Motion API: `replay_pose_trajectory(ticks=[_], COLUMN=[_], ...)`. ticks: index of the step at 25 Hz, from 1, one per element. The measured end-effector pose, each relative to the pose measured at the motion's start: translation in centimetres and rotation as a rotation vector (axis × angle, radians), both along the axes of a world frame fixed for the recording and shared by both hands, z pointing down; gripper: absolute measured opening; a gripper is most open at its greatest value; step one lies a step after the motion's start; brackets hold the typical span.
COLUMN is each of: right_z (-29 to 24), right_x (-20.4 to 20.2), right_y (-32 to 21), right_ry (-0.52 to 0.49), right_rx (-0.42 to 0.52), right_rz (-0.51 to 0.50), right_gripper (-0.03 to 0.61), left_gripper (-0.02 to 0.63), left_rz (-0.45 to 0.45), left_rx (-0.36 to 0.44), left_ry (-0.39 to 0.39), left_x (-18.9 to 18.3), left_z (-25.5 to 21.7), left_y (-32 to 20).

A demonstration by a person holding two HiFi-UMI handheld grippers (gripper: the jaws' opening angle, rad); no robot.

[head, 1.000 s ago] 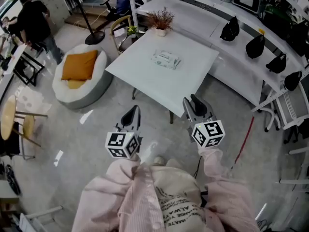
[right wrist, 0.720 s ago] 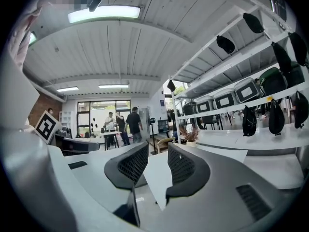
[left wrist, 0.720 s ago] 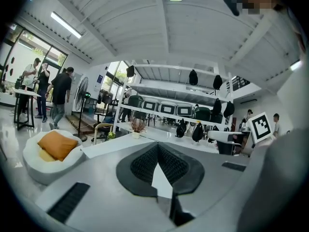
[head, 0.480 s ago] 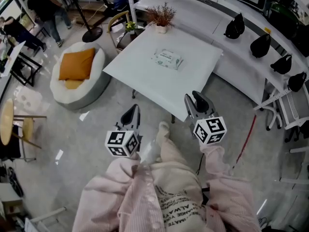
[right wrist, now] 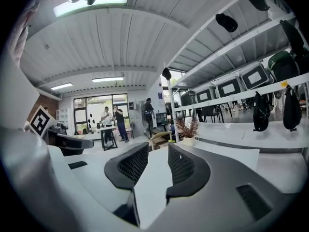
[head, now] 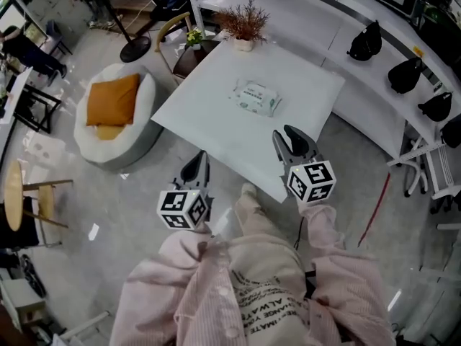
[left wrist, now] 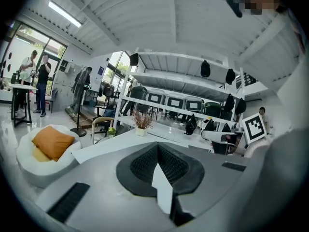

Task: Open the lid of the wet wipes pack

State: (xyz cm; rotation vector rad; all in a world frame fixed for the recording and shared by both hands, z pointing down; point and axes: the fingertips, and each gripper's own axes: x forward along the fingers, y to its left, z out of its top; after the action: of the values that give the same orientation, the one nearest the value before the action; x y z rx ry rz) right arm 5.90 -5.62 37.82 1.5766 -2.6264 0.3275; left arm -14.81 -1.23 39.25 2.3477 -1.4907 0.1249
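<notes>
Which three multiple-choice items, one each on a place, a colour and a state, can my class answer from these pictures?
1. Where is the pack? A on the table; B lifted in the air; C out of view.
2. What colour is the cushion? A blue; B orange; C green.
3. How do the right gripper's fingers stand? A shut on the pack; B apart, empty; C pressed together.
Key: 1 A, the pack lies flat on the white table. 2 B, the cushion is plainly orange. 3 B, bare table shows between the fingers.
</notes>
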Motion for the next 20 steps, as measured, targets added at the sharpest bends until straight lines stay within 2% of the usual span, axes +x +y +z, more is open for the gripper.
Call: replay_pose_trajectory(ticks=[5,10,20], right_z=[1.0,2.8,6.7], right_x=[-0.1,-0.1,-0.5], right_y=[-5.4,-9.7,-16.5], right_ry=[0.033,0.125,0.206], right_rx=[-0.028,-0.054,-0.112], right_rz=[-0.009,-0.027,-0.064], right_gripper=[0.118,0.118,0.118], left_gripper=[-0.003,-0.003,-0.003], left_rz=[0.017,0.034,0.046], left_rx=[-0.026,-0.072,-0.152], left_ry=[-0.007,-0.005,-0.009], left_x=[0.5,0.9,1.9], left_z=[0.5,2.1,5.7], left_y=[-5.6,-10.3,-17.2])
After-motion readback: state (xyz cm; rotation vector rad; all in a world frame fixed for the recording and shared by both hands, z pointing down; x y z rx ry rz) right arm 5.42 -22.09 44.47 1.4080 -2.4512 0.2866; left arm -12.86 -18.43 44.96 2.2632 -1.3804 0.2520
